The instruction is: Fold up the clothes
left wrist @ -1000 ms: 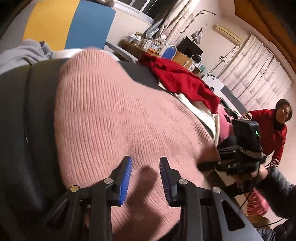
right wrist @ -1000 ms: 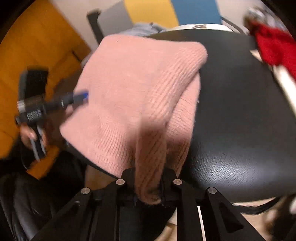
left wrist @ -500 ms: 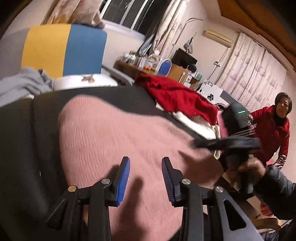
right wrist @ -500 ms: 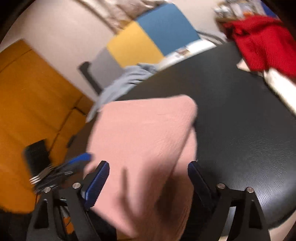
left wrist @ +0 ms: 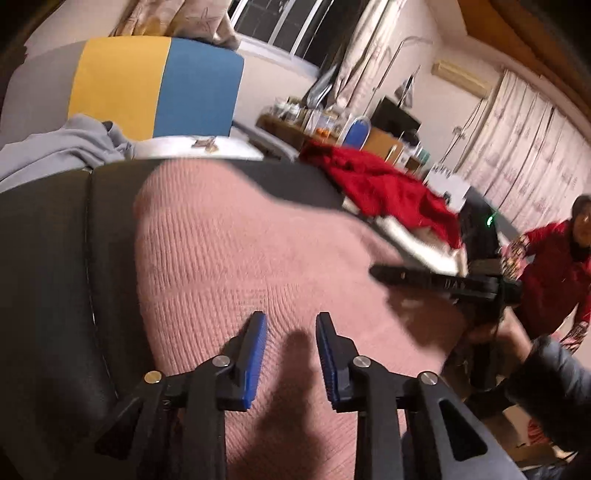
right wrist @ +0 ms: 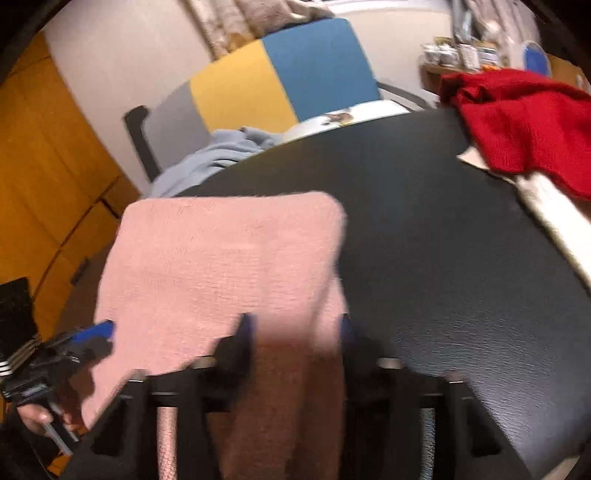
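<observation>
Warm, yellowish indoor light fills both views, and the window (left wrist: 291, 35) at the far wall is black. The left gripper (left wrist: 290, 356) throws a soft dark shadow onto the pink knit (left wrist: 229, 266) just beyond its fingers. The black tabletop (right wrist: 461, 332) shows a pale sheen near the right edge. Motion blur smears the right wrist view, most of all the right gripper (right wrist: 295, 332). Fisheye bending curves both views, with black vignetted corners.

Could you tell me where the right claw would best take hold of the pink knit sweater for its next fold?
Probably the narrow strip of the pink knit sweater hanging over the near edge of the black table, approached from the near side. That strip already sits between the right claw fingers, whose jaws are closing, while the rest lies flat.
</observation>
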A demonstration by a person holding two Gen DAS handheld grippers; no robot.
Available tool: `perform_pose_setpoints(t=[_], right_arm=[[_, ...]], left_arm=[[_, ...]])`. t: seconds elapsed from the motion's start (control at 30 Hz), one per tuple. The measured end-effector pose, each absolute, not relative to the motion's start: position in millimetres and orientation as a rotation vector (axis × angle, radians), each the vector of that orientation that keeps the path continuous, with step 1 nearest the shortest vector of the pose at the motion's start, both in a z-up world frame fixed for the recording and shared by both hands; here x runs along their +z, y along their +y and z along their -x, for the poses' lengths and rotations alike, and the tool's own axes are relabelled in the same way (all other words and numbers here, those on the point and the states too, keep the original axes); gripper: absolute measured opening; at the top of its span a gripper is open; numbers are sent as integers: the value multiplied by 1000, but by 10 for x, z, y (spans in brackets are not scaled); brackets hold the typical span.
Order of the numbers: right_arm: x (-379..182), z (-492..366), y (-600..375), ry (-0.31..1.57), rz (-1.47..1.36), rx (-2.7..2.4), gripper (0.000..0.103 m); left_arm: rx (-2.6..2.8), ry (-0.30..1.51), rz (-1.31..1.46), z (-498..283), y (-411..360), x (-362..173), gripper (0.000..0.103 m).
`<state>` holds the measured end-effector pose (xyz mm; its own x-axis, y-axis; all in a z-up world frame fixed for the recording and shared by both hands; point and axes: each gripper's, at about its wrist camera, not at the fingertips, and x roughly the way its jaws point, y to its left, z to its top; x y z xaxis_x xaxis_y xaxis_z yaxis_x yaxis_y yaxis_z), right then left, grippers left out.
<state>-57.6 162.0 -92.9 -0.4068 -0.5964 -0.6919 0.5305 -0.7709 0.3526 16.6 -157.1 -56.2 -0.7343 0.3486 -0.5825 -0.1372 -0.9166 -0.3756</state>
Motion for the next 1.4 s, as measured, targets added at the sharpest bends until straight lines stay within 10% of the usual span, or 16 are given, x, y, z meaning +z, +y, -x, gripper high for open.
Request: perform_pose_setpoints(t=[0.37,0.77,1.4], right_arm=[[-484,305,613,247,-916,-2135,62],[-930,488,690,113,-901,-2145,70],[-895,774,1807,-397,-1198,-1889,103]], left_arm=[[2605,-622,1089,947,-2252,-493,35],[2776,-630,1171,948,-2249,-906,23],[2365,-1157,1046,-32,-2732,-1188,59]])
